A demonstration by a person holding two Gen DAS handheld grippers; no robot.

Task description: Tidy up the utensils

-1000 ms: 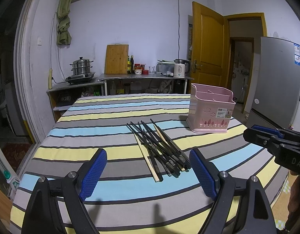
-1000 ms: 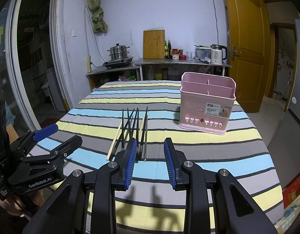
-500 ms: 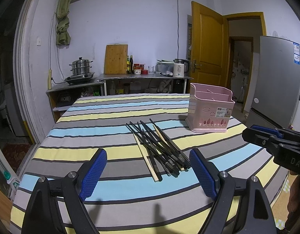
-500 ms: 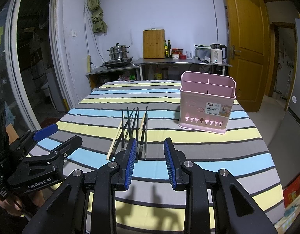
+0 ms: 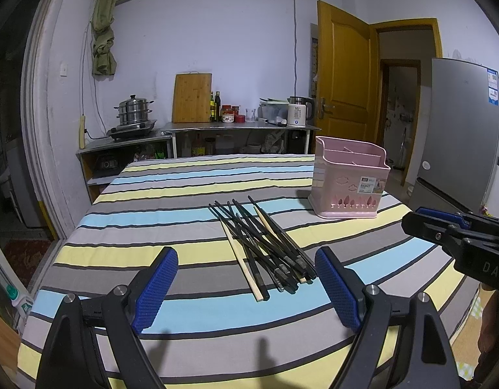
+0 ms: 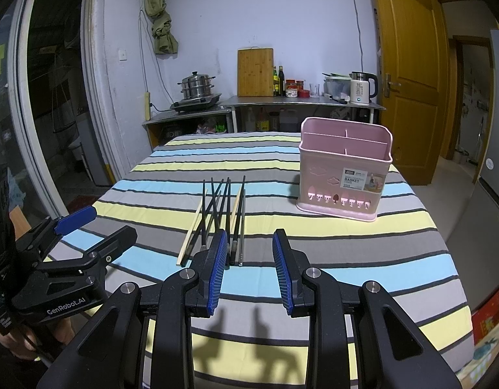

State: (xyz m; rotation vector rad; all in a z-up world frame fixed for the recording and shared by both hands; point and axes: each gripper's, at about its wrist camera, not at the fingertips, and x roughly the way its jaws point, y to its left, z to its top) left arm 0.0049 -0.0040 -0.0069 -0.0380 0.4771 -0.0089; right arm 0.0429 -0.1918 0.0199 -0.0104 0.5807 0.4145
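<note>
Chopsticks [image 5: 262,243] lie in a loose, crossed heap near the middle of the striped tablecloth [image 5: 171,201], mostly black ones with two pale wooden ones among them. None of them is lifted or sorted; they overlap at shallow angles, thick ends toward the cameras. Well apart from the heap, farther back and to its right, stands the pink basket [image 6: 345,175], upright, with inner dividers. From the right wrist view its visible compartments look empty, though their bottoms are hidden.

So the task appears to be at its start: nothing is placed yet, and the whole pile is left to move into the basket.

Closest to the pile is the left gripper [image 5: 246,288], hovering above the near table edge with its blue pads spread wide, holding nothing; the thick ends of the sticks sit between its fingers in view. Beside it, the right gripper [image 6: 249,269] is parted to a narrower gap, also empty, aimed just right of the heap's near end.
</note>
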